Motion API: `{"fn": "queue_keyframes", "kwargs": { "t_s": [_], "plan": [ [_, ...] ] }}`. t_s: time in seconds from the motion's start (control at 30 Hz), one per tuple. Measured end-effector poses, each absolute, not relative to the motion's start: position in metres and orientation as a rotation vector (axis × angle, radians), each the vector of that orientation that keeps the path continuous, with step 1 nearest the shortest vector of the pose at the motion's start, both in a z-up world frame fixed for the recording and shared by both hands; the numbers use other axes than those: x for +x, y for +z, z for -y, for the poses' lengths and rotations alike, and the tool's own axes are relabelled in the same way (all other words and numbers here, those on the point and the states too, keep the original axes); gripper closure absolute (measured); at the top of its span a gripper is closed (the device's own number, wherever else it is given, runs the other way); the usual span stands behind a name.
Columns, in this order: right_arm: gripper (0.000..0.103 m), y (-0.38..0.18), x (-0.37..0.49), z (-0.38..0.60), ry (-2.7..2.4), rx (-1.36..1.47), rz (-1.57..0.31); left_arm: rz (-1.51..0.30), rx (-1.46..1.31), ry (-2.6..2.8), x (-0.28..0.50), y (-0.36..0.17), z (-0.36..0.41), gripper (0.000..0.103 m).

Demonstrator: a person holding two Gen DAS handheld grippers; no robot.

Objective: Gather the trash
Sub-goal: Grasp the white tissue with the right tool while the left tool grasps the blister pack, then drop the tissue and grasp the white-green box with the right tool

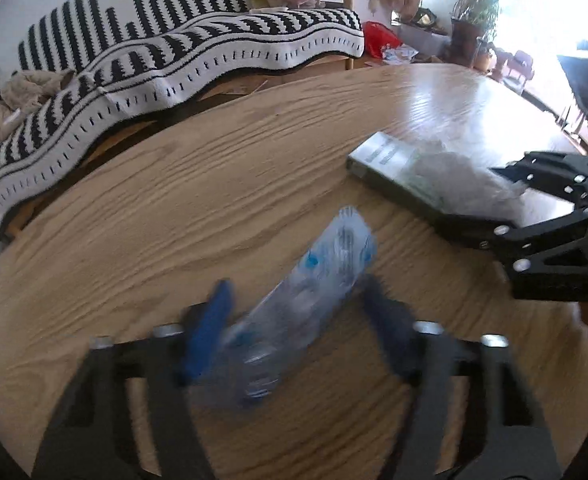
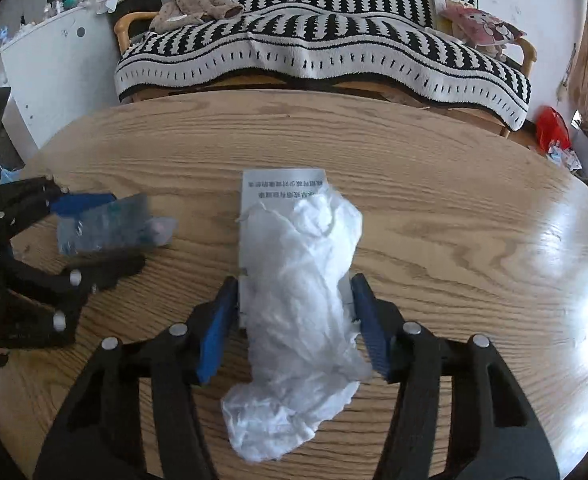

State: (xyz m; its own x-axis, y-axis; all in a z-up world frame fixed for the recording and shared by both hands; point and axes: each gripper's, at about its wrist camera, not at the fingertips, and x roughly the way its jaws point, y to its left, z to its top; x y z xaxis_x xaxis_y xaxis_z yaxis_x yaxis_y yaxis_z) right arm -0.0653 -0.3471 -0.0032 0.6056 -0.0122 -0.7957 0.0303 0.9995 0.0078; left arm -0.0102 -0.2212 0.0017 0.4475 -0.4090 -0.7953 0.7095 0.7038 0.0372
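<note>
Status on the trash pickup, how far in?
Early. Nothing looks collected; no bin in view. In hand: left gripper straddles the crushed plastic bottle, right gripper straddles the white tissue lying on the flat box; neither visibly clamped. Left: grip, lift, bin all three off the table.

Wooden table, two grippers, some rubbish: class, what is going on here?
A person is clearing trash from a wooden table with a gripper in each hand. The left gripper is open around a crushed plastic bottle lying on the table. The right gripper is open around a flat box with a crumpled white tissue lying on it. Neither piece looks lifted yet. A sofa with a striped blanket stands behind.
</note>
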Motion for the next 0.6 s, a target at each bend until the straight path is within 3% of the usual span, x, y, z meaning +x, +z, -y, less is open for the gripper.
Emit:
{"fn": "queue_keyframes", "kwargs": {
  "t_s": [0.03, 0.1, 0.27, 0.3, 0.6],
  "plan": [
    [0.048, -0.003, -0.067, 0.347, -0.022, 0.027, -0.92, -0.86, 0.399, -0.711, -0.012, 0.003, 0.223, 0.066],
    [0.048, -0.002, -0.069, 0.349, -0.022, 0.042, -0.925, -0.876, 0.401, -0.71, -0.015, 0.004, 0.225, 0.071],
    [0.048, 0.008, -0.079, 0.351, -0.021, 0.052, -0.903, -0.893, 0.397, -0.713, -0.028, 0.005, 0.23, 0.073],
    [0.048, 0.012, -0.083, 0.352, -0.018, 0.055, -0.894, -0.894, 0.397, -0.712, -0.029, 0.005, 0.23, 0.079],
    [0.048, 0.047, -0.122, 0.367, -0.025, 0.092, -0.851, -0.891, 0.376, -0.714, -0.051, 0.029, 0.241, 0.078]
  ]
}}
